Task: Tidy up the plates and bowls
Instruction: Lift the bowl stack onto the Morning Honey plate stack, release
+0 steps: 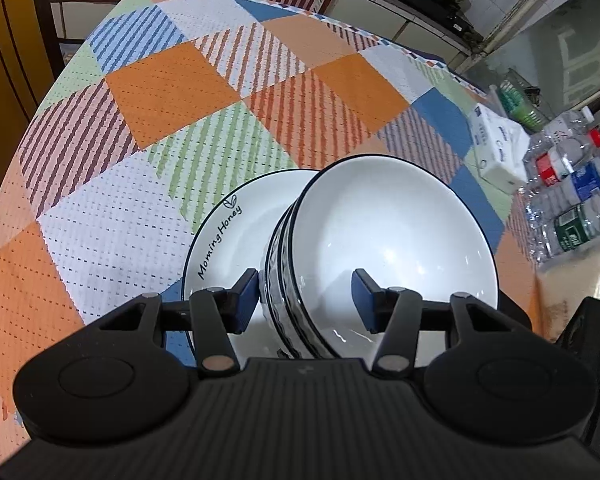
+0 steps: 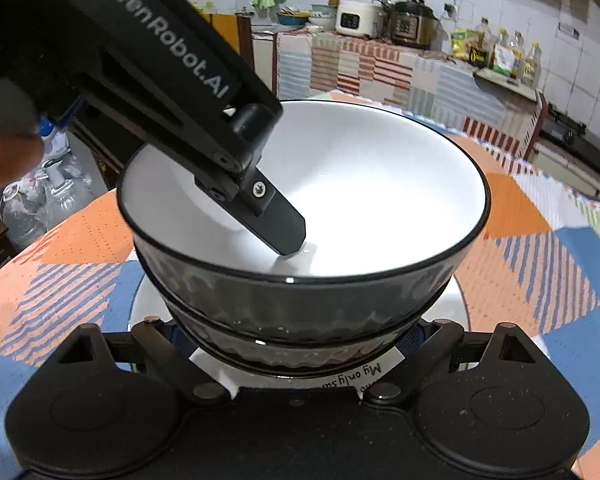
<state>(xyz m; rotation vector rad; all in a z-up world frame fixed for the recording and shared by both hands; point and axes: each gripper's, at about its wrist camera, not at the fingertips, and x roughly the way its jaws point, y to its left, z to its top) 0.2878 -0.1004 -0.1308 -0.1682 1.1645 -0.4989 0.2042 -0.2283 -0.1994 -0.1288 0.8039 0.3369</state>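
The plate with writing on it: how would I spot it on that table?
Find the patchwork tablecloth in orange, blue and green. Near its front edge sit two stacked bowls, and beneath them, sticking out to the left, lies the white plate. It alone is flat, with "Morning Honey" along its rim.

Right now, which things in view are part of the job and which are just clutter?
Job:
stacked bowls
plate under them
left tool, open astride the bowl rim
right tool, fingers hidden

Clutter:
water bottles
tissue pack
rice cooker
oil bottles
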